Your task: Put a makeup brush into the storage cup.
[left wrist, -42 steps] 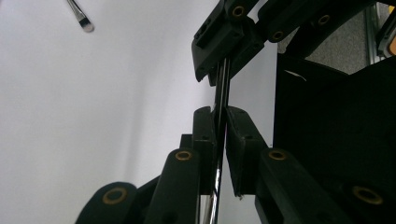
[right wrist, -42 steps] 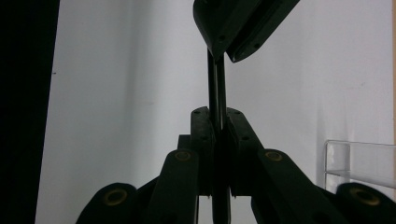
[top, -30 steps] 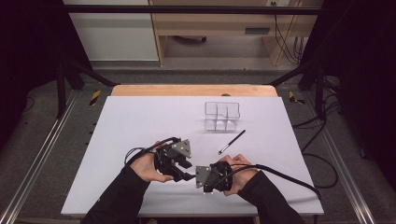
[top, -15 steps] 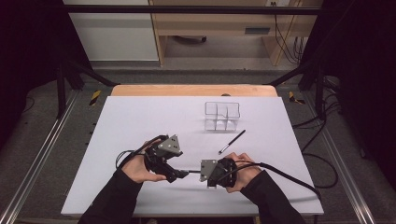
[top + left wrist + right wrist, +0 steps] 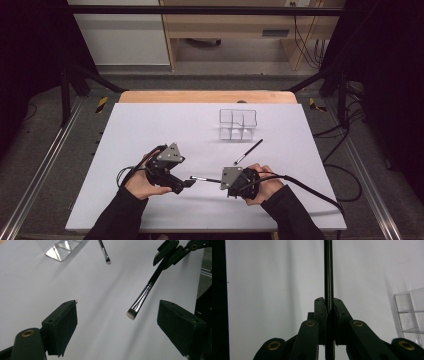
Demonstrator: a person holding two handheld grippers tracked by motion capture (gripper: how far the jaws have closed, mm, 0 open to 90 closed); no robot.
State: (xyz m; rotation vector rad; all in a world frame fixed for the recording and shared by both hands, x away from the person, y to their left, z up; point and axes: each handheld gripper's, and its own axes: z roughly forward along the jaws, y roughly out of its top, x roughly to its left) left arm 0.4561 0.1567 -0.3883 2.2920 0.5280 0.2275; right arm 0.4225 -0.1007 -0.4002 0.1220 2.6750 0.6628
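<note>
My right gripper (image 5: pixel 223 180) is shut on the black handle of a makeup brush (image 5: pixel 202 178) and holds it level above the table, bristles pointing left. In the right gripper view the handle (image 5: pixel 327 277) runs straight up between the closed jaws. My left gripper (image 5: pixel 189 183) is open, and its jaws have just been opening. In the left gripper view the brush's bristle end (image 5: pixel 131 314) hangs between the wide-apart pads (image 5: pixel 62 325) and touches neither. The right gripper (image 5: pixel 175 252) shows at the top right of that view.
A second brush (image 5: pixel 248 152) lies on the white table (image 5: pixel 150 125), to the right of centre. Behind it stands a clear compartment organizer (image 5: pixel 238 124), also seen as the organizer (image 5: pixel 412 312) and the organizer (image 5: pixel 62 250). The table's front edge runs just below both hands.
The left gripper's jaws have opened off the brush's bristle end, and the left hand has drawn back to the left. The right gripper has stayed in place, shut on the handle.
</note>
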